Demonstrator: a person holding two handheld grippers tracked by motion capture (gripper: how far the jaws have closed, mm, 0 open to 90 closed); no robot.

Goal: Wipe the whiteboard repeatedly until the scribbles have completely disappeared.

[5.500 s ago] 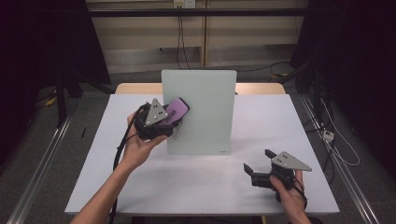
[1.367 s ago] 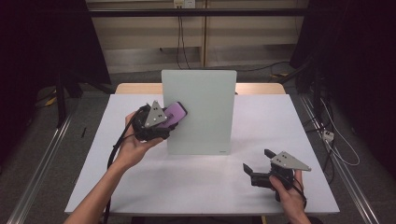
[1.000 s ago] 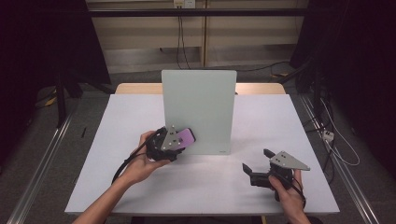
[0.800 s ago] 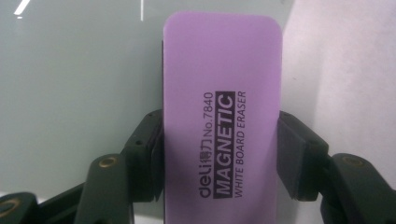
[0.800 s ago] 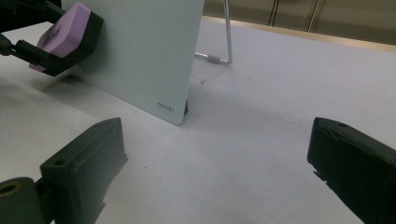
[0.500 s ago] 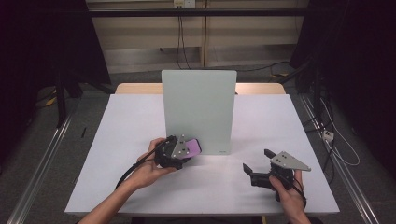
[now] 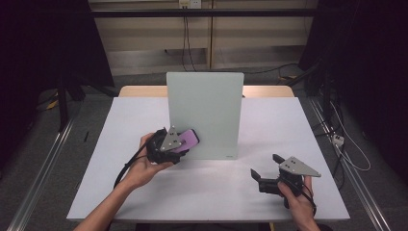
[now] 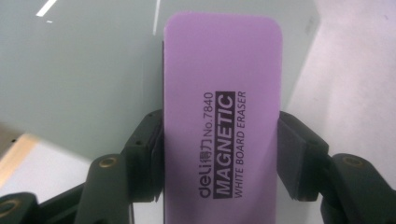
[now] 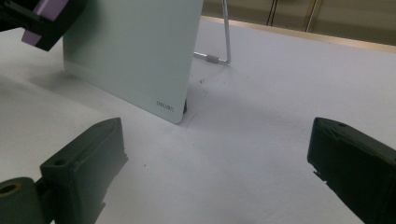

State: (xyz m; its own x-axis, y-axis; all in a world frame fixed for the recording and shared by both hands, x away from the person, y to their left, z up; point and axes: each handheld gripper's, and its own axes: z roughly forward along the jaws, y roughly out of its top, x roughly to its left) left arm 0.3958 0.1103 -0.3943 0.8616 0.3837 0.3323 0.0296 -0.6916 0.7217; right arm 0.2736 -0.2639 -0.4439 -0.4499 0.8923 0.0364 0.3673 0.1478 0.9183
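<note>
We are wiping the upright glass whiteboard [image 7: 207, 113] with a purple magnetic eraser [image 8: 219, 121] clamped in our left gripper [image 7: 185, 142], low on its left side, while our right gripper [image 7: 262, 179] is resting wide open on the table [image 7: 288, 120]; next, probably another pressed stroke.

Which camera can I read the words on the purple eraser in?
The left gripper view: the purple eraser sits close up between that gripper's jaws, and its print reads "MAGNETIC WHITE BOARD ERASER". The high view shows it small, against the board, held in the left gripper. The right gripper view catches a corner of it at the top left.
</note>
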